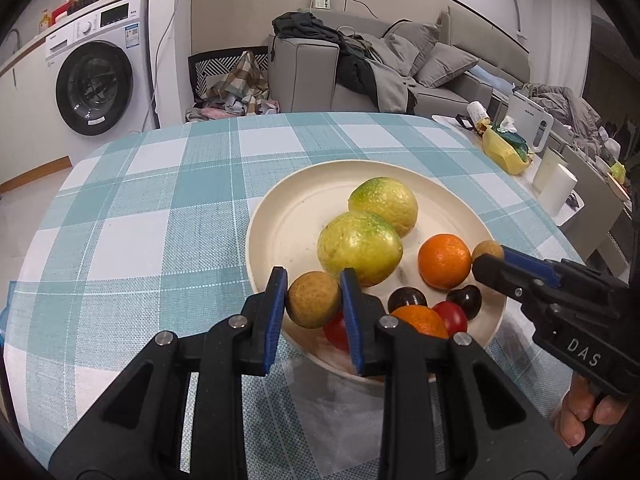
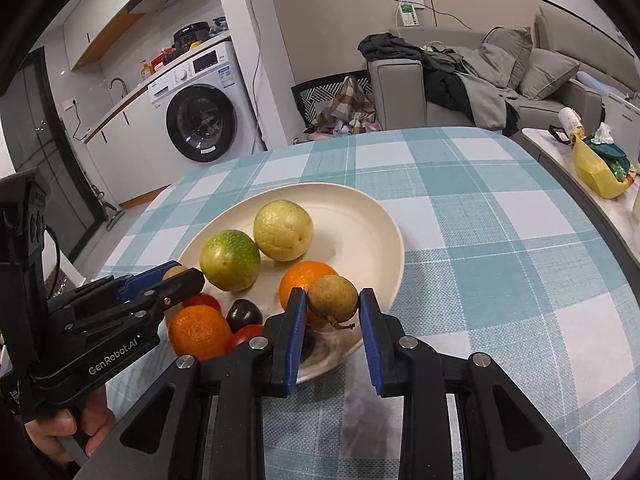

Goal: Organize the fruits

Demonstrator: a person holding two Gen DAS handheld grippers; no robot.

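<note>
Both jaws are clamped, each on one small brown fruit held above the near rim of the plate.

From the left wrist, the left gripper [image 1: 314, 300] pinches its brown fruit [image 1: 313, 299] between blue pads, just over the cream plate [image 1: 288, 216]. On the plate lie two yellow-green citrus fruits [image 1: 360, 248], an orange [image 1: 445, 261], dark plums [image 1: 464, 300] and red tomatoes [image 1: 452, 316]. At the right, the right gripper [image 1: 490, 262] reaches in with the second brown fruit [image 1: 487, 249]. The surface [image 1: 160, 220] wears a teal-and-white checked cloth. Behind it stand a washing machine [image 1: 96, 80] and a grey sofa [image 1: 432, 68] heaped with clothes.

From the right wrist, the right gripper's pads close on the stemmed brown fruit [image 2: 333, 299] at the plate's [image 2: 360, 216] near edge, in front of an orange. The left gripper [image 2: 180, 278] comes in from the left, a hand [image 2: 68, 428] below it. A side counter [image 2: 560, 160] holds a yellow bag [image 2: 596, 172].
</note>
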